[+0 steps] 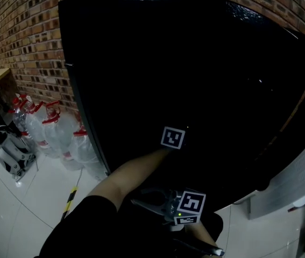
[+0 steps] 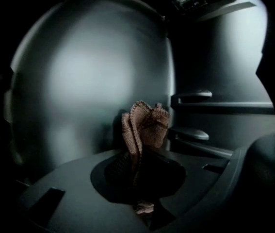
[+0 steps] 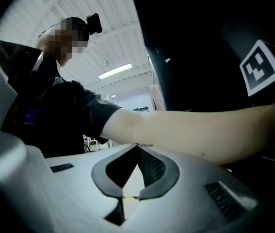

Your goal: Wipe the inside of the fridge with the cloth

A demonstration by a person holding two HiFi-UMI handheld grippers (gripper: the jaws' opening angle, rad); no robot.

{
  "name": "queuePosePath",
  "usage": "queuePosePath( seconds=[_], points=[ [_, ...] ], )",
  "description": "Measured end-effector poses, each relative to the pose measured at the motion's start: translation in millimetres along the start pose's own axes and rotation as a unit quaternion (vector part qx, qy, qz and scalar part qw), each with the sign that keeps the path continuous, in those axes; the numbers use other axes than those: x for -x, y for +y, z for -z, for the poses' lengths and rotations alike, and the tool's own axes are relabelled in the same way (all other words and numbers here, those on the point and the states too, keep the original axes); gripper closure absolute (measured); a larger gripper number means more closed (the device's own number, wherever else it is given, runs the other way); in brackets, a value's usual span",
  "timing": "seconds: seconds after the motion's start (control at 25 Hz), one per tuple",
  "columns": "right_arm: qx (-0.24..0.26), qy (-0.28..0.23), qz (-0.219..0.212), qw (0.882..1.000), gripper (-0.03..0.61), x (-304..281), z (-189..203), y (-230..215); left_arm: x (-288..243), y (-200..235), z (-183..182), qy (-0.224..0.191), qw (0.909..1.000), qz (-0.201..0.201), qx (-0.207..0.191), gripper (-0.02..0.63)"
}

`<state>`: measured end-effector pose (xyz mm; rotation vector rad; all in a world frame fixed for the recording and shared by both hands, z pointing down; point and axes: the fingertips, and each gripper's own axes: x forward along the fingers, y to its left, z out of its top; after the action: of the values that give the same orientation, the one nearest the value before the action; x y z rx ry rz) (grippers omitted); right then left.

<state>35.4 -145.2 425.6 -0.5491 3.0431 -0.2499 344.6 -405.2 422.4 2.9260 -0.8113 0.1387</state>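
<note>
A brown knitted cloth (image 2: 144, 127) stands bunched up between the jaws of my left gripper (image 2: 138, 155), which is shut on it. It is inside the dark fridge (image 1: 195, 63), close to the grey back wall (image 2: 93, 81). In the head view only the left gripper's marker cube (image 1: 172, 137) and the bare forearm (image 1: 136, 171) show against the black interior. My right gripper (image 3: 137, 147) is shut with nothing in it. It hangs low outside the fridge, below the left arm, and its marker cube (image 1: 191, 202) shows there.
Shelf rails (image 2: 191, 96) run along the fridge's right inner wall. Several big water bottles with red caps (image 1: 55, 133) stand on the floor left of the fridge, against a brick wall (image 1: 28, 36). A white appliance (image 1: 297, 181) sits at the right.
</note>
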Motion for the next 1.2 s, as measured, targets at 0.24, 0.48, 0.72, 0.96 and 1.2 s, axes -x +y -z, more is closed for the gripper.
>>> queuePosePath(
  seconds=[0.24,0.48,0.72,0.96,1.2],
  points=[
    [0.001,-0.002,-0.032,0.999,0.574,-18,-1,10,27,50,1,-0.006,0.9970,-0.077,0.005,0.558],
    [0.005,-0.005,-0.054,0.998,0.574,-28,-1,19,52,99,3,0.001,0.9884,-0.151,0.013,0.558],
    [0.014,-0.005,-0.056,0.998,0.574,-25,-5,27,66,124,2,0.010,0.9805,-0.196,0.014,0.558],
    [0.019,-0.021,-0.045,0.999,0.574,-16,-11,25,69,135,2,0.020,0.9736,-0.227,-0.015,0.558],
    [0.031,-0.022,-0.026,0.999,0.574,0,-15,36,81,147,2,0.011,0.9504,-0.311,0.006,0.558]
  ],
)
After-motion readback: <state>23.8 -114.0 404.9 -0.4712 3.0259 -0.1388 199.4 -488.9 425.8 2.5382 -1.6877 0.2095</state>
